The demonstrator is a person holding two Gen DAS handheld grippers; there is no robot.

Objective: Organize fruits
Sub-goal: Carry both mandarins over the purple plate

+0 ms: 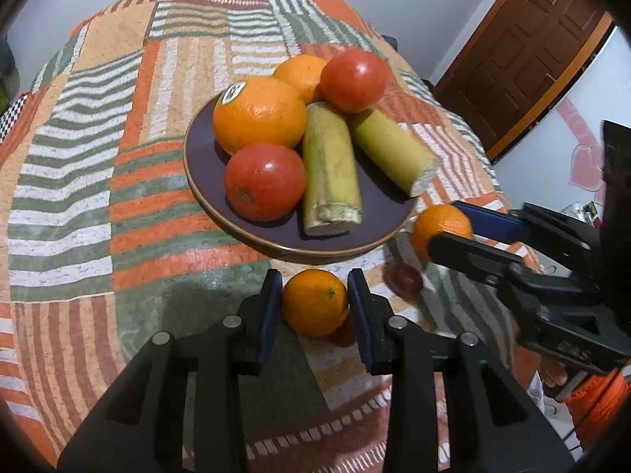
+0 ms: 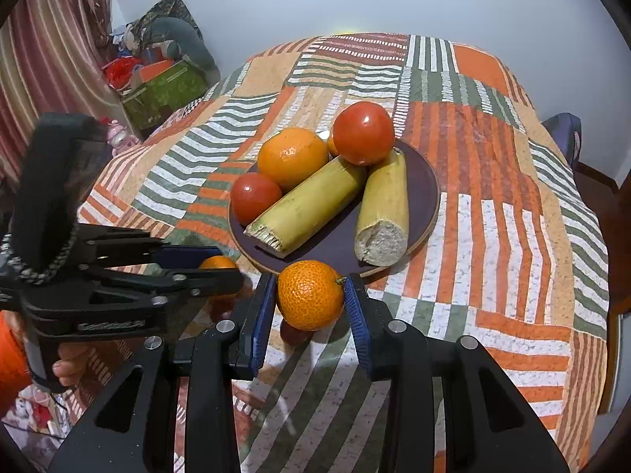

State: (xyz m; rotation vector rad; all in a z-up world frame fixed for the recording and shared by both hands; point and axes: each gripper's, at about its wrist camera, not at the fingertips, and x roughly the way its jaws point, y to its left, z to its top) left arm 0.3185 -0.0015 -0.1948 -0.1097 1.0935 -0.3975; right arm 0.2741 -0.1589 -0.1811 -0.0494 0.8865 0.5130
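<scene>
Left wrist view shows the plate (image 1: pixel 205 181) already loaded with oranges, tomatoes and cane pieces, while the left gripper (image 1: pixel 314 299) and the right gripper (image 1: pixel 453 224) each grasp one last mandarin near its rim.

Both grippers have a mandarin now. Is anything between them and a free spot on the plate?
Nothing blocks either mandarin. The plate's near rim is just ahead, with bare surface between the two sugarcane pieces.

We see even, bright indoor light with small glints on the tomatoes (image 1: pixel 265 181) beyond our fingers (image 1: pixel 272 303); soft shadows pool beneath them, fisheye bending darkens every corner, and a reddish fruit (image 1: pixel 404 279) right of them is smeared by blur
</scene>
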